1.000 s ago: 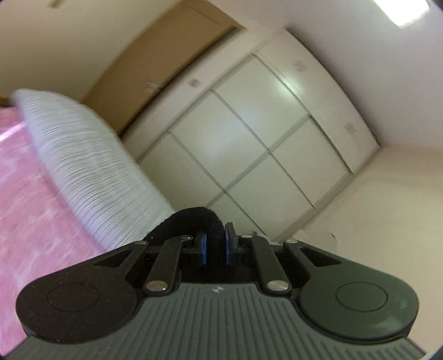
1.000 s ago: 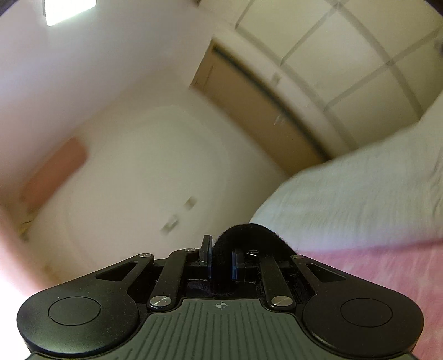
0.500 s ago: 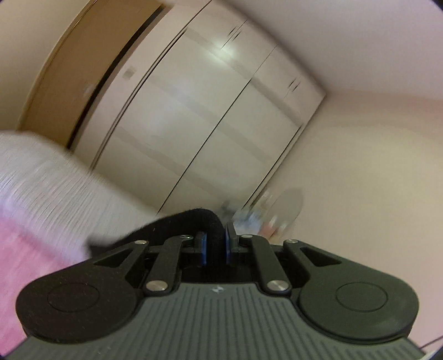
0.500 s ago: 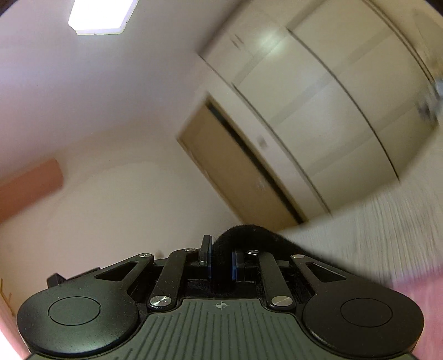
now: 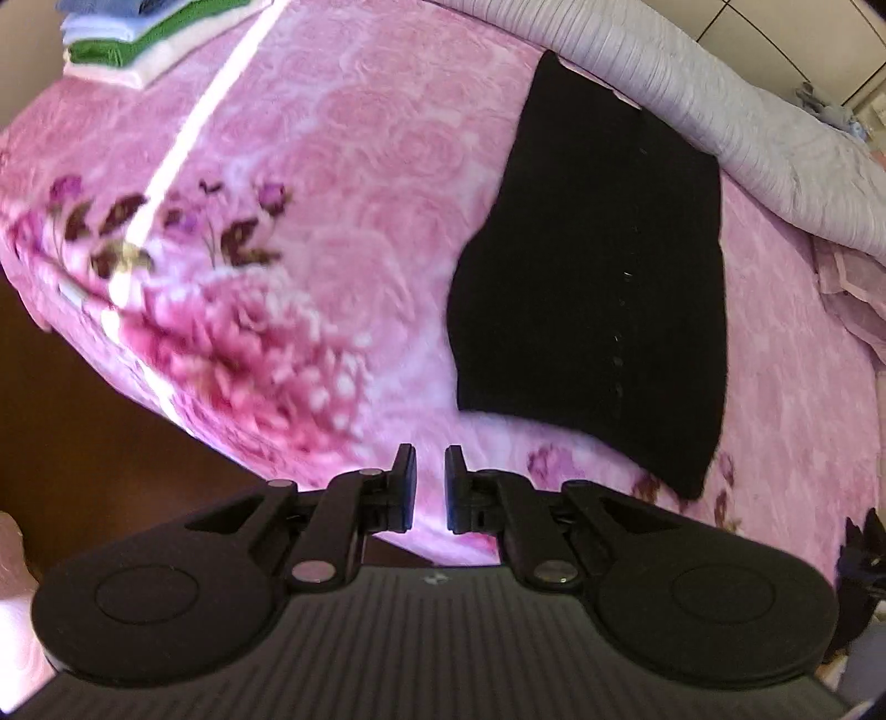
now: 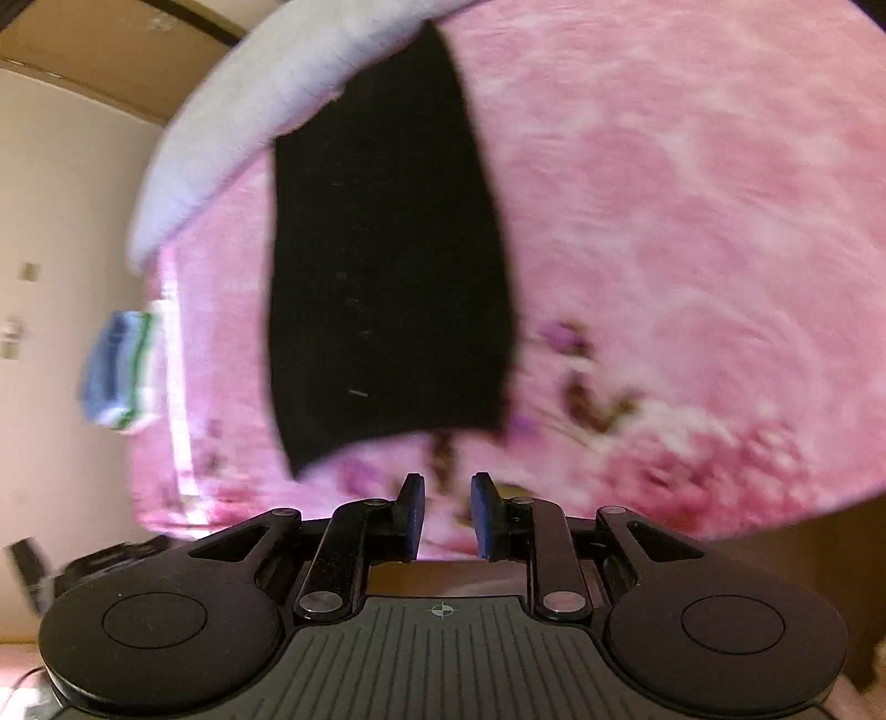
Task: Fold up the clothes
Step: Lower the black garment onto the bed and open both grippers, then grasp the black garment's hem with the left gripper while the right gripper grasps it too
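A black garment [image 5: 598, 288] lies flat on the pink floral bedspread [image 5: 343, 183], its far end against a white ribbed bolster [image 5: 720, 111]. It also shows in the right wrist view [image 6: 387, 266]. My left gripper [image 5: 431, 487] is open and empty, hovering above the bed's near edge, left of the garment's near hem. My right gripper [image 6: 447, 512] is open and empty, just short of the garment's near hem.
A stack of folded clothes [image 5: 138, 39], blue, green and white, sits at the far left corner of the bed; it also shows blurred in the right wrist view [image 6: 119, 371]. The bolster [image 6: 266, 105] runs along the far side. Brown floor [image 5: 83, 432] lies below the bed edge.
Both grippers held black fabric and pointed up at wardrobe and ceiling. Now both have let go, opened, and tilted down over the bed, where the garment lies flat.
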Motion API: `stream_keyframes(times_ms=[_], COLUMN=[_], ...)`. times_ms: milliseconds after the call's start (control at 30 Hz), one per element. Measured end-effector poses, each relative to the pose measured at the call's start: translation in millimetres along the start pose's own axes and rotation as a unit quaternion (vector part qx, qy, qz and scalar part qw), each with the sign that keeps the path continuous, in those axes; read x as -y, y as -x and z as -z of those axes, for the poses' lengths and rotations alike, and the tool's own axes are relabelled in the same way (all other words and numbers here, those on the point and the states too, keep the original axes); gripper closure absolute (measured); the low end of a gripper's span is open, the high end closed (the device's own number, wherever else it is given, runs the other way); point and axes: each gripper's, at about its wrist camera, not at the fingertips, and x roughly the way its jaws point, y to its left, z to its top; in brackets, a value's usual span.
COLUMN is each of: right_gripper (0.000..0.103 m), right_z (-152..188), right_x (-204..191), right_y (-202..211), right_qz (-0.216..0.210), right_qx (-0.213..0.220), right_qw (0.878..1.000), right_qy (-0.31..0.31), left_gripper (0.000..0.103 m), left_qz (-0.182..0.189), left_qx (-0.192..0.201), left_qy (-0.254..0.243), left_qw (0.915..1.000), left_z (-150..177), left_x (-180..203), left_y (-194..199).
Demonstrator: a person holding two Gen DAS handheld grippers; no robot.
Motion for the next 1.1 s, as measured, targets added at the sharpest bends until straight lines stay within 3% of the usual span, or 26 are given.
stream_keyframes(times_ms=[100,233,367,467,700,800,1000,1067,1100], right_gripper=[0.079,0.075,0.052,0.045,0.044,0.044,0.044,0.044,0.049], right_z=[2,13,19,21,-7,-23,-33,-29,-28], right_x=[-17,-28,-34,-40,-35,-26,-13,-11,-10], right_y=[12,22,2,-30,-122,-151,-193,-201,-203], right_qz=[0.029,0.035,0.067,0.080,0.082,0.077,0.110,0.112,0.110], right_qx=[0.025,0.068,0.086,0.069,0.071,0.081,0.088,0.096,0.102], right_qw=[0.999,0.997,0.993,0.993,0.994,0.994,0.989,0.988,0.987], right_qy=[0.017,0.031,0.052,0.054,0.020,0.005,0.035,0.053,0.060], left_gripper=[0.096,0.085,0.079,0.074,0.076,0.077,0.075,0.074,0.074], left_qz=[0.023,0.045,0.045,0.051,0.074,0.089,0.129,0.155,0.172], left_qx=[0.012,0.008,-0.018,-0.036,-0.084,-0.078,-0.069,-0.060,-0.062], left_qy=[-0.001,-0.008,-0.015,-0.017,-0.004,-0.008,0.070,0.099,0.114], left_qw=[0.9997,0.9989,0.9987,0.9979,0.9937,0.9930,0.9867,0.9811,0.9766], left_z=[-1,-18,-33,-46,-80,-88,-76,-71,-69], left_x=[9,19,23,21,-5,-9,-28,-34,-35], left_y=[9,-12,-42,-70,-162,-187,-212,-217,-220])
